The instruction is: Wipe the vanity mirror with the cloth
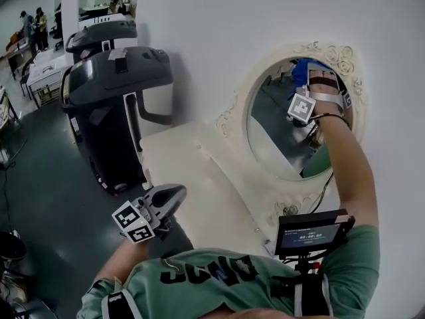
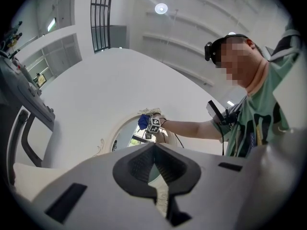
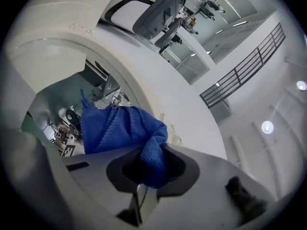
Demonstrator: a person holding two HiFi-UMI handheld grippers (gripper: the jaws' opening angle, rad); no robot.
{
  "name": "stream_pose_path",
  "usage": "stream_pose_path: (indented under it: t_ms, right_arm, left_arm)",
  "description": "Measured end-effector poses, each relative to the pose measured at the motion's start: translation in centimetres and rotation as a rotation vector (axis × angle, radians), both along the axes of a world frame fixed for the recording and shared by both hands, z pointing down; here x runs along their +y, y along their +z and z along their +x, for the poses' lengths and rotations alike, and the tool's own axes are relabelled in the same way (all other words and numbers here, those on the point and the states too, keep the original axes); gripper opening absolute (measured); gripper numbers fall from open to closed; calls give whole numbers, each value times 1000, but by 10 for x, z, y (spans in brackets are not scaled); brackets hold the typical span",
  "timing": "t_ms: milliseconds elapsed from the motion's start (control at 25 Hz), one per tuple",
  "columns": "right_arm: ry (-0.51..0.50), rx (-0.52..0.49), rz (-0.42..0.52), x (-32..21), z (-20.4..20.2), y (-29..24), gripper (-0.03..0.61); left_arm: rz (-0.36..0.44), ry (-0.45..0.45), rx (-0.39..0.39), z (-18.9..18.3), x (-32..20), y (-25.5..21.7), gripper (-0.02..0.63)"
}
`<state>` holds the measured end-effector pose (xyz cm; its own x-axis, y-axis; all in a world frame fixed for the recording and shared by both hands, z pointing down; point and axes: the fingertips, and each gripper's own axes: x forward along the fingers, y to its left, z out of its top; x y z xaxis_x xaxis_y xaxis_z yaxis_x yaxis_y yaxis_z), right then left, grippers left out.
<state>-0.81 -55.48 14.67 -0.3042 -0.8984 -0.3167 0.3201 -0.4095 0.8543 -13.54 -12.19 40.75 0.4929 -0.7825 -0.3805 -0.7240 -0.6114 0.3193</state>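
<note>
An oval vanity mirror (image 1: 279, 135) in an ornate cream frame (image 1: 329, 55) hangs on the white wall. My right gripper (image 1: 317, 72) is raised to the mirror's top edge, shut on a blue cloth (image 1: 304, 70) that rests against the glass. In the right gripper view the cloth (image 3: 117, 128) bunches out of the shut right gripper (image 3: 149, 163) over the glass (image 3: 50, 107). My left gripper (image 1: 174, 195) hangs low near the table's front, shut with nothing in it. In the left gripper view that gripper (image 2: 153, 145) points up at the mirror (image 2: 125, 134) and cloth (image 2: 143, 122).
A white vanity tabletop (image 1: 176, 161) runs under the mirror. A tall black-and-grey machine (image 1: 116, 105) stands close on the left, on a dark floor (image 1: 40, 191). A small screen (image 1: 311, 234) is mounted at the person's chest. People (image 1: 32, 26) stand far back.
</note>
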Motion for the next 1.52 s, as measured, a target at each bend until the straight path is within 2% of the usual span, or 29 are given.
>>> stream_pose_path:
  t_ms: [120,160,280,320,440,600,680,840,880,1000,1080,1200,1280,1520]
  right_arm:
    - [-27,-31,27,-8,0,-15,44]
    - [-2,-11,54,-10,3,-19,44]
    - [221,131,226,-10,28,-37,44]
    - [229,119,223,-11,28,-36,44]
    - [65,-41,67,-19,12,-15,43]
    - [46,-59,5,-27,6,5,43]
    - [17,-55,-54,-29,0,42,43]
    - [-23,-48,-268,-28,-9,170,43]
    - [-11,-22,-280,-28,-10,197,43]
    - [113,172,-161,-30,-2,255,43]
    - [131,225,-194,-33,-3,309,43]
    - [123,248,-284,-38,-9,384,43]
    - [128,254,-325,-41,-12,416,43]
    - [169,259,-402,-46,-12,462,43]
  left_arm:
    - [4,-17,2,-6,2,-3,11]
    - [5,-22,4,-8,1,-3,10]
    - [5,-27,3,-13,-3,-3,11]
    - [3,-26,2,-13,-4,-2,11]
    - [-2,-14,5,-8,-12,-1,11]
    - [10,19,-1,3,-30,-6,11]
    - [-3,34,-2,10,-33,-3,11]
    - [-85,40,0,11,-23,17,10]
    - [-105,36,-2,9,-22,23,11]
    - [-168,21,-5,3,-19,42,11]
    - [-212,11,-2,0,-19,56,11]
    - [-274,0,-1,-5,-19,78,11]
    - [-301,-4,0,-9,-19,90,11]
    - [-328,-22,6,-25,-10,108,11]
